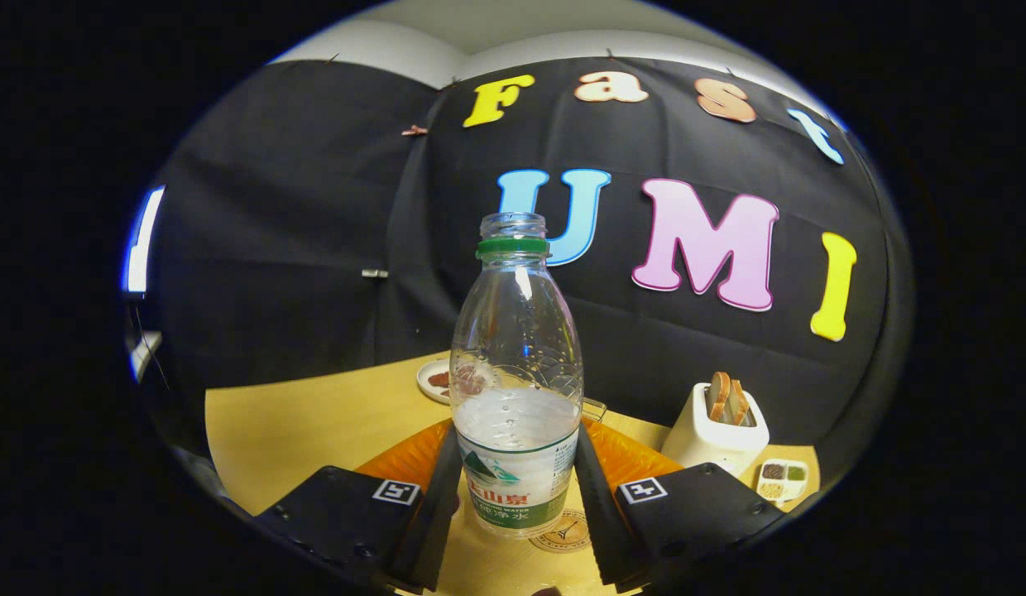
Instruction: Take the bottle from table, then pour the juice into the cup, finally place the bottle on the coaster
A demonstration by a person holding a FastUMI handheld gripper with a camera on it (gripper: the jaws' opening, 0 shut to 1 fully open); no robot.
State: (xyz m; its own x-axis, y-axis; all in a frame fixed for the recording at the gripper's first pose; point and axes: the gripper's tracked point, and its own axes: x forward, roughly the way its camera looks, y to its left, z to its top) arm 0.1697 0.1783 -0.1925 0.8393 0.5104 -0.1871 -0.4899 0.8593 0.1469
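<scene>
Bottle (515, 389) upright between the fingers, uncapped, green ring at the neck, cloudy liquid up to about the top of the label. Gripper (517, 505) pinching bottle at the label band, one finger flat against each side, or so it looks from the way both meet the label edges. Coaster (563, 534) directly under and just ahead of the base, round, printed, partly hidden by the bottle; cannot tell whether the base rests on it or hangs just above. Judged as the last step: setting down on the coaster, though no cup can be picked out for sure to confirm the pour is done. For a clean finish: keep upright, no tilt with the mouth open; lower straight down until the base sits flat and centred on the disc; only then spread the fingers, evenly, both at once, so neither side nudges the bottle. Draw back along the finger line, not sideways, since the bottle is tall and light and would tip easily. Orange mat (620, 451) beyond the fingers on both sides of the bottle, a thin clear edge showing just behind the bottle's right side, nature unclear. Further out, small plate (434, 381) beyond the bottle to the left; toaster (716, 434) with bread to the right; small sectioned dish (782, 478) beside it. Table (314, 422) yellow, bare to the left.
</scene>
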